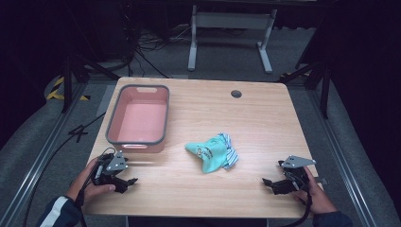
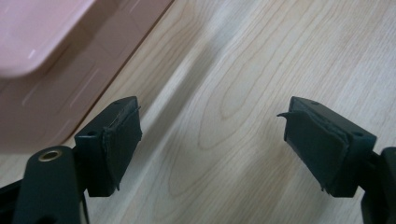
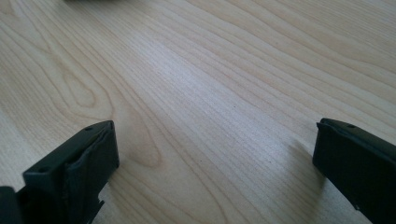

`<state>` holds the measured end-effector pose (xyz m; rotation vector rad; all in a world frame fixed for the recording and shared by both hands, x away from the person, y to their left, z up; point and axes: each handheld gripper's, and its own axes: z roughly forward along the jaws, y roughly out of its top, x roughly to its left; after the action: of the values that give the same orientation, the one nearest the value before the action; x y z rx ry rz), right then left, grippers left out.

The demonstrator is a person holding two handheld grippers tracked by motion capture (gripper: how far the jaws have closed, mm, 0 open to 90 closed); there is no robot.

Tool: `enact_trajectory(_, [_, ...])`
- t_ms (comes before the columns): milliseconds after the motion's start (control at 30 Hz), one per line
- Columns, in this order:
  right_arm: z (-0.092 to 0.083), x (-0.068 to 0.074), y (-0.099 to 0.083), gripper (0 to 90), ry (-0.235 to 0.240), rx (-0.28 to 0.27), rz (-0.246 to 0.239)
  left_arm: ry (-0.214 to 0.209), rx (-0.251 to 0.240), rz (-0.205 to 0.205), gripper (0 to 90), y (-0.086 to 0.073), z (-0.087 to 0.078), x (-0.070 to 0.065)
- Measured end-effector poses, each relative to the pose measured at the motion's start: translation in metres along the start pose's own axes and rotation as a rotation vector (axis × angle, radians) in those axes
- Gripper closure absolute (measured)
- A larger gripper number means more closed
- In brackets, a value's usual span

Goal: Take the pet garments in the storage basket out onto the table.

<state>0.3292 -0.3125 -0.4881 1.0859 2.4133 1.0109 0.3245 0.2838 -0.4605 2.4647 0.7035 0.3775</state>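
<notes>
Table point(image 1: 265, 118) holds one pink bin point(image 1: 138, 118), one teal cloth point(image 1: 212, 152); left gripper point(image 1: 130, 181) and right gripper point(image 1: 268, 182) both gape empty

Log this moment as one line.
left gripper: open, near pink bin | right gripper: open, empty | teal cloth: table centre, untouched

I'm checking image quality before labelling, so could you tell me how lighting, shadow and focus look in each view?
High view: the table is evenly lit and the surroundings fall to near black; the teal cloth and pink bin are slightly soft. Left gripper view: the bin is blurred and washed pale, and a soft shadow band crosses the wood. Right gripper view: wood grain is sharp mid-frame, with shadows beside both jaws.
</notes>
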Motion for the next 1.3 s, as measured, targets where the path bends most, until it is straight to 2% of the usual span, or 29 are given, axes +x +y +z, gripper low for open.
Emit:
enact_trajectory(100, [0.0, 0.0, 0.0, 0.5, 0.0, 0.0, 0.0, -0.015, -0.002, -0.022, 18.9, -0.007, 0.002, 0.002])
enact_trajectory(233, [0.0, 0.0, 0.0, 0.5, 0.0, 0.0, 0.0, -0.051, -0.051, -0.085, 16.9, -0.018, 0.003, 0.007])
enact_trajectory(300, [0.0, 0.0, 0.0, 0.5, 0.0, 0.0, 0.0, -0.066, -0.09, -0.135, 14.7, -0.025, 0.005, 0.009])
enact_trajectory(467, [0.0, 0.0, 0.0, 0.5, 0.0, 0.0, 0.0, -0.065, -0.141, -0.132, 14.5, -0.032, 0.005, 0.009])
enact_trajectory(1300, [0.0, 0.0, 0.0, 0.5, -0.002, 0.001, -0.002, -0.052, -0.14, -0.145, 13.4, -0.032, 0.005, 0.008])
